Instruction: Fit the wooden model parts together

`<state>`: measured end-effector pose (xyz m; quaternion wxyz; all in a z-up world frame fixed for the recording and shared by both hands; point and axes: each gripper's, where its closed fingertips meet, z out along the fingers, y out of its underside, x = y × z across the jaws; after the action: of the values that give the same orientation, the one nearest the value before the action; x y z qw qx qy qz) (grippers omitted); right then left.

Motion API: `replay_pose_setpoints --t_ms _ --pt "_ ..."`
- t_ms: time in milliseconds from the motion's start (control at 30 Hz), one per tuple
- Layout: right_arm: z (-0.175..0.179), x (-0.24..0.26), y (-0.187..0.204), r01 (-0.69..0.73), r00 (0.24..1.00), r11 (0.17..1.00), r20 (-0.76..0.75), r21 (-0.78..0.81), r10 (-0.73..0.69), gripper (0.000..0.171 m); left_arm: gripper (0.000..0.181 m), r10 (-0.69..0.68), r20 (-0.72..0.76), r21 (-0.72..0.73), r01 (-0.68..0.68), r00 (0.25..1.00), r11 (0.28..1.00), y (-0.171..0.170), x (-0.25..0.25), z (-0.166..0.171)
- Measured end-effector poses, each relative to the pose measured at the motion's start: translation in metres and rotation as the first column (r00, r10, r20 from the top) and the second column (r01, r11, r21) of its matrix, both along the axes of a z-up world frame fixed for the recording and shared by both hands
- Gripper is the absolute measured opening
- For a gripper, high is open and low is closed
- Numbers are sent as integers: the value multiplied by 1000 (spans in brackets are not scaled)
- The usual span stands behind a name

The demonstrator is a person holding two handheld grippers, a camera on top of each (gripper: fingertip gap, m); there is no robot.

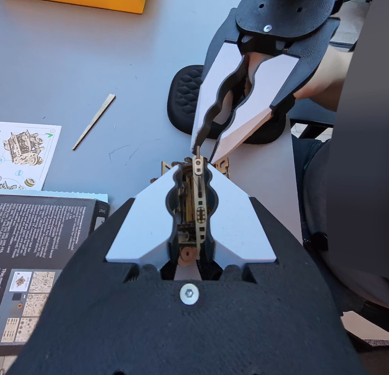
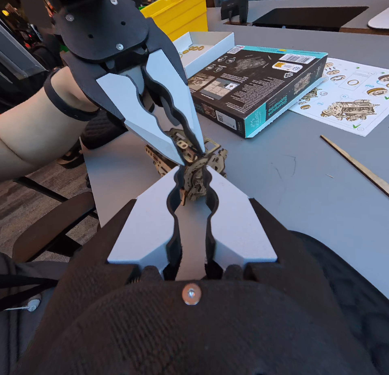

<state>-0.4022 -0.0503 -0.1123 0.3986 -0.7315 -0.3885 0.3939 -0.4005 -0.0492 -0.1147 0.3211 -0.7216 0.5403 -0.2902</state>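
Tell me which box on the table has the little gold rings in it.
The open white tray behind the dark kit box; the rings lie on its floor. The yellow bin's inside is hidden.

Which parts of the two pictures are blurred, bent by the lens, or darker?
Left wrist view: the table edge curves from the wide lens; a grey smear covers the right side; the wooden model is sharp. Right wrist view: the room at upper left is dark and soft; the kit box stays sharp in even light.
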Motion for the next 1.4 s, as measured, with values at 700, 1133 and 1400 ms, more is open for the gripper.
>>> replay_pose_setpoints --t_ms 700,1133,1400 --pt "-7 -4 -2 30 993 1000 116 -7 -29 6 8 14 -44 -11 -15 999 1000 -1 -1 1" --pt "-5 -4 0 56 993 998 100 3 -56 4 9 31 -66 -46 -34 997 998 0 -3 1" --pt "-6 -4 -1 54 992 998 111 29 -57 4 8 46 -60 -72 -50 997 996 -1 -1 0"
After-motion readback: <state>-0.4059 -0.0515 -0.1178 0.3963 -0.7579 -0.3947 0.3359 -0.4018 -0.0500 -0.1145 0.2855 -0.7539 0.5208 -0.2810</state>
